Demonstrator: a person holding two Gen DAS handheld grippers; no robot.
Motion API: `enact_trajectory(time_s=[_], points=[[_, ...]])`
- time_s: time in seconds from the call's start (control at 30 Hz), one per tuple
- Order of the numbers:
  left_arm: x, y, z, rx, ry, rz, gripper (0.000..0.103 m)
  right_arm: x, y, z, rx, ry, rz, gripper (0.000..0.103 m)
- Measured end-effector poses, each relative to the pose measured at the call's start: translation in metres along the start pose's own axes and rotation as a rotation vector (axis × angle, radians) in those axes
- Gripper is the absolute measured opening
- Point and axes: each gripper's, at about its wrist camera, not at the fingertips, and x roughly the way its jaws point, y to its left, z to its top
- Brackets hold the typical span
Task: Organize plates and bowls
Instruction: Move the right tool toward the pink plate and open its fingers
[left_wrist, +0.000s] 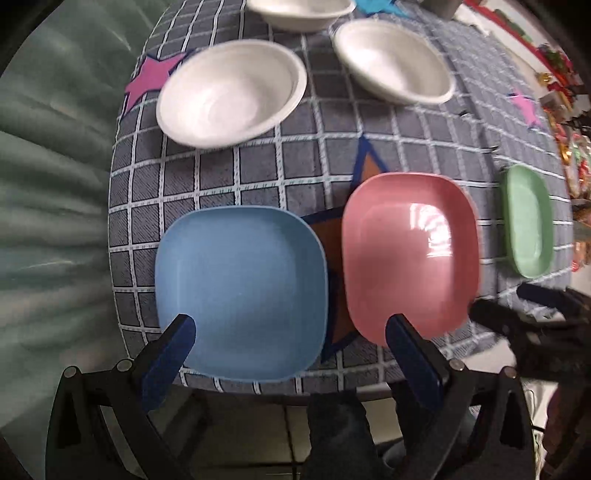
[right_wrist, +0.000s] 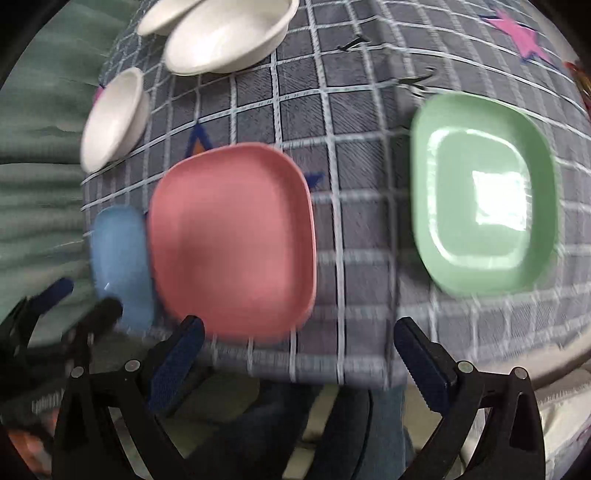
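Jaws: both grippers apart, empty | top white bowl (left_wrist: 299, 13) cropped | right view blurred

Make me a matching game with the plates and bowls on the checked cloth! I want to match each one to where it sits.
Things:
1. blue plate
2. pink plate
3. green plate
4. white bowls

Places:
A. far side of the table
B. middle of the near row
C. right end of the near row
D. left end of the near row, in front of the open left gripper

Pairs: 1-D, 2-B, 3-C, 4-A
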Motion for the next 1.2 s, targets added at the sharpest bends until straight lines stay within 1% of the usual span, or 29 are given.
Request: enact_trajectory(time_s=[0.07, 0.13, 0.17, 0.2, 0.23, 0.27, 0.33, 0.37, 0.43, 0.5, 0.57, 0.67, 0.73, 0.83, 0.9, 0.97, 1.03, 1.1, 1.17, 1.2], points=[[0.007, -0.002, 0.003, -0.007, -0.006, 0.023, 0.103, 0.017, -0.002, 0.013, 0.001, -0.011, -0.014, 0.103], [0.011, -0.002, 0.006, -0.023, -0.014, 0.041, 0.103, 0.032, -0.006, 0.024, 0.018, -0.007, 0.008, 0.103], [0.013, -0.003, 0.007, -0.033, -0.012, 0.043, 0.103, 0.033, -0.007, 0.027, 0.019, -0.011, 0.001, 0.103], [0.016, -0.005, 0.010, -0.045, -0.002, 0.037, 0.103, 0.030, -0.003, 0.031, -0.003, -0.048, -0.016, 0.103], [0.019, -0.007, 0.013, -0.049, 0.000, 0.031, 0.103, 0.030, 0.001, 0.034, -0.037, -0.054, -0.031, 0.103], [0.021, -0.011, 0.015, -0.047, 0.000, 0.033, 0.103, 0.030, 0.002, 0.037, -0.057, -0.050, -0.059, 0.103], [0.023, -0.024, 0.019, -0.031, -0.005, 0.044, 0.103, 0.031, 0.001, 0.039, -0.079, -0.033, -0.144, 0.103], [0.022, -0.032, 0.021, -0.022, -0.001, 0.044, 0.103, 0.031, -0.002, 0.039, -0.081, -0.027, -0.162, 0.103], [0.023, -0.048, 0.024, 0.003, 0.003, 0.046, 0.103, 0.030, -0.017, 0.038, -0.072, -0.033, -0.191, 0.103], [0.023, -0.064, 0.025, 0.023, 0.002, 0.056, 0.103, 0.028, -0.035, 0.036, -0.059, -0.020, -0.216, 0.103], [0.023, -0.081, 0.027, 0.038, 0.010, 0.042, 0.103, 0.028, -0.053, 0.036, -0.030, -0.017, -0.187, 0.103], [0.021, -0.105, 0.030, 0.059, 0.010, 0.024, 0.103, 0.020, -0.078, 0.034, -0.014, -0.023, -0.214, 0.103], [0.015, -0.120, 0.030, 0.080, 0.011, 0.022, 0.103, 0.018, -0.094, 0.033, 0.004, -0.013, -0.206, 0.103], [0.007, -0.131, 0.034, 0.083, 0.009, 0.016, 0.103, 0.015, -0.111, 0.033, 0.024, -0.004, -0.192, 0.103], [0.007, -0.134, 0.039, 0.080, 0.007, 0.029, 0.103, 0.012, -0.120, 0.035, 0.023, -0.012, -0.173, 0.103], [0.011, -0.140, 0.045, 0.099, 0.024, 0.034, 0.102, 0.005, -0.127, 0.041, -0.001, -0.023, -0.147, 0.103], [0.014, -0.146, 0.046, 0.104, 0.010, 0.019, 0.101, -0.006, -0.123, 0.045, -0.031, -0.018, -0.142, 0.103], [0.010, -0.152, 0.041, 0.115, -0.001, 0.035, 0.100, -0.011, -0.120, 0.045, -0.027, -0.019, -0.135, 0.103], [0.005, -0.155, 0.039, 0.110, 0.001, 0.030, 0.100, -0.013, -0.122, 0.046, -0.011, -0.011, -0.111, 0.103], [0.002, -0.151, 0.050, 0.110, -0.001, 0.015, 0.100, -0.014, -0.121, 0.047, -0.007, -0.010, -0.113, 0.103]])
